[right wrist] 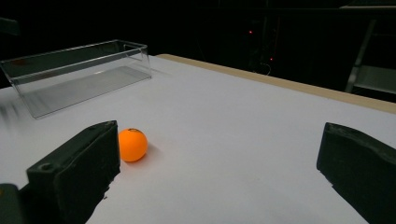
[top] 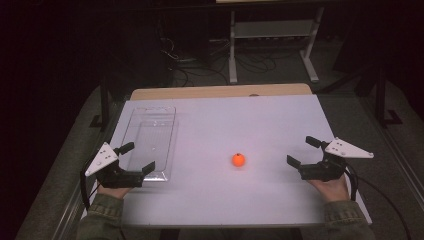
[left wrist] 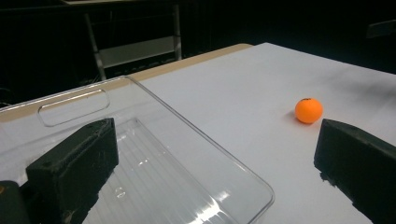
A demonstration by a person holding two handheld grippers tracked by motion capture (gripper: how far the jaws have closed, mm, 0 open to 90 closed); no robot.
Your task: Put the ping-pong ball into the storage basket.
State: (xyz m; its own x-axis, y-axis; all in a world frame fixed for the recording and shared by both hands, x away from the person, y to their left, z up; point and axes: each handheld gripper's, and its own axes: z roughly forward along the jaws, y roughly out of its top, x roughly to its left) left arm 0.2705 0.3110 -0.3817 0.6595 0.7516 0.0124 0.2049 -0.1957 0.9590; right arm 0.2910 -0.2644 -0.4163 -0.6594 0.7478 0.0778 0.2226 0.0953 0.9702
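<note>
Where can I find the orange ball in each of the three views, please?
High view: the ball lies at centre, slightly low, on the white table.
Left gripper view: ball at right, above the right jaw.
Right gripper view: ball low left, beside the left jaw.
Shared landmark: the clear tray.

The room is lying in deep darkness, with light falling only on the white surface (top: pixel 260 125), which is glowing against the black around it. A tan wooden strip (top: pixel 220 92) is running along the far edge. Beyond it, a white metal stand (top: pixel 272 30) with 2 visible legs and a low shelf is standing on the grey floor (top: pixel 350 107). Loose black cables (top: pixel 192 65) are lying tangled on the floor beside the stand. Dark frame posts (top: pixel 104 105) are rising at either side. Tiny red lights (right wrist: pixel 251 32) are glowing in the blackness behind.
</note>
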